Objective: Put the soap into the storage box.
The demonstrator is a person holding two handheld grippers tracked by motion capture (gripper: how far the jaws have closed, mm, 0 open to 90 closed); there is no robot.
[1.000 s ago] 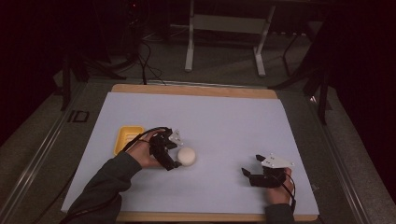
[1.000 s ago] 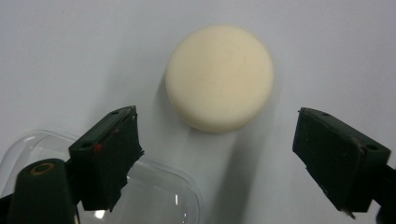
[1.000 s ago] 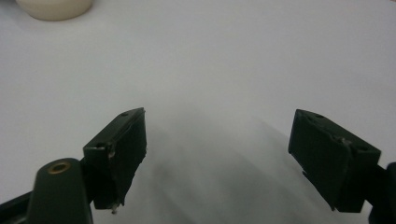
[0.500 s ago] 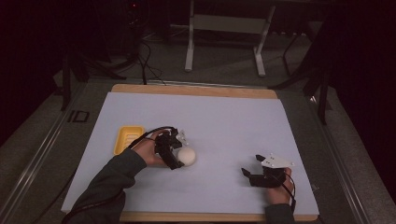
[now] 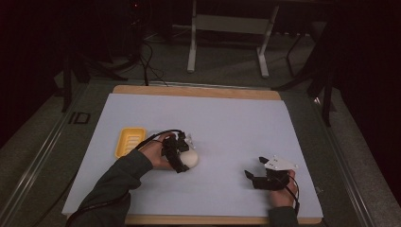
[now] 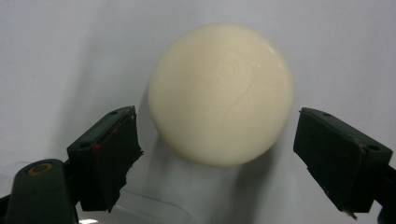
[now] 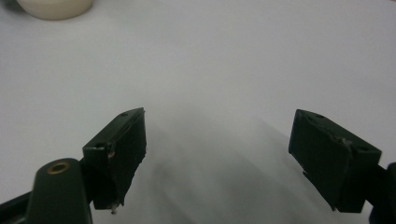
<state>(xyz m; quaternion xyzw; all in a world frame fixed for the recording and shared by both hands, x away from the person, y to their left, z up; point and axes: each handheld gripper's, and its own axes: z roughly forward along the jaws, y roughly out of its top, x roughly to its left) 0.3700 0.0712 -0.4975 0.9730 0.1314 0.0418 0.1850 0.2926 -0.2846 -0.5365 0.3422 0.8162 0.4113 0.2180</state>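
Since a second ago the left gripper (image 5: 182,158) has edged right of the yellow soap dish (image 5: 129,140), jaws wide around the cream round soap (image 6: 220,93) at centre-left, ungrasped; right gripper (image 5: 257,178) idles wide, lower right.

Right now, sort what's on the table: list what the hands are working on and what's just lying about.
In hand:
- cream ball, lying between the open jaws of the left gripper, not yet clamped

Lying about:
- yellow tray, behind the left hand
- right gripper, open, resting apart on the white sheet
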